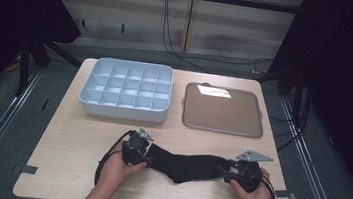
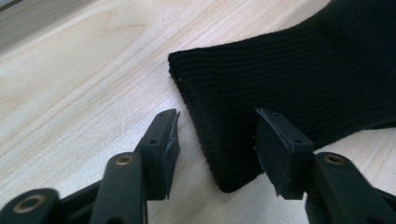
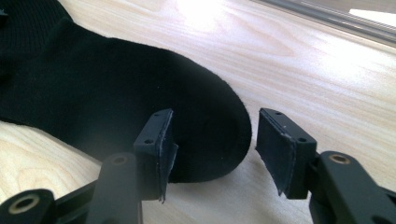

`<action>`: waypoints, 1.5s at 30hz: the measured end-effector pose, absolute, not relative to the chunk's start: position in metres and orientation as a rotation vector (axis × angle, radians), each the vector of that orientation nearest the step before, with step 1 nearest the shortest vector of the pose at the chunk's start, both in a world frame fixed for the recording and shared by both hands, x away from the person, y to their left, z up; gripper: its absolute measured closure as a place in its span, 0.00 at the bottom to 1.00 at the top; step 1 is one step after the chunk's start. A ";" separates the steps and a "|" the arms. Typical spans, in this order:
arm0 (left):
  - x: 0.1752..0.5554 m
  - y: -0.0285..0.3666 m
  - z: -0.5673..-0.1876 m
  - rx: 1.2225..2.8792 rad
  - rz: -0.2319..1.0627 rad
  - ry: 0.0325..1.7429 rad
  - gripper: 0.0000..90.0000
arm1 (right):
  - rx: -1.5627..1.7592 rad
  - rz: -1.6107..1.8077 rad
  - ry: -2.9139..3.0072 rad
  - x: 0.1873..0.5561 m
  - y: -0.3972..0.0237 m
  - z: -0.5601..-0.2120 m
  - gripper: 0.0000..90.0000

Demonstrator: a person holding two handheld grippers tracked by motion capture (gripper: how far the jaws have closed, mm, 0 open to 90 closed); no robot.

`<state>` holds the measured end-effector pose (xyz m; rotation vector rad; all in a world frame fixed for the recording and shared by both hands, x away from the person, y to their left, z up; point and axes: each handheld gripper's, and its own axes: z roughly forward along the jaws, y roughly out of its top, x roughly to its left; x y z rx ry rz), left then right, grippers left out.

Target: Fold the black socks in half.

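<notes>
A black sock [image 1: 187, 166] lies flat across the near part of the wooden table [image 1: 74, 138]. Its ribbed cuff [image 2: 289, 74] points left and its rounded toe [image 3: 93, 88] points right. My left gripper [image 1: 146, 160] sits low at the cuff end, and in the left gripper view its jaws [image 2: 215, 116] stand apart, straddling the cuff's edge without pressing on it. My right gripper [image 1: 224, 173] is at the toe end. Its jaws [image 3: 215, 116] are open, one over the toe and one on the bare wood beside it.
A light blue organizer box [image 1: 123, 111] with several empty compartments stands at the back left of the table. To its right lies a shallow brown tray [image 1: 223, 110]. Black cables trail from both grippers towards the table's near edge.
</notes>
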<state>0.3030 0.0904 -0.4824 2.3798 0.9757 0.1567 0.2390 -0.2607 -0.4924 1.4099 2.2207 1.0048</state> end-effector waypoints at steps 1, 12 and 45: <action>0.303 0.090 -0.482 2.385 0.151 0.966 0.58 | 1.402 1.005 2.226 0.239 -0.261 -0.493 0.52; 0.301 0.088 -0.480 2.410 0.138 0.972 0.68 | 1.411 1.000 2.230 0.239 -0.258 -0.497 0.48; 0.312 0.098 -0.471 2.509 0.016 1.060 0.85 | 1.346 0.945 2.366 0.242 -0.245 -0.475 0.65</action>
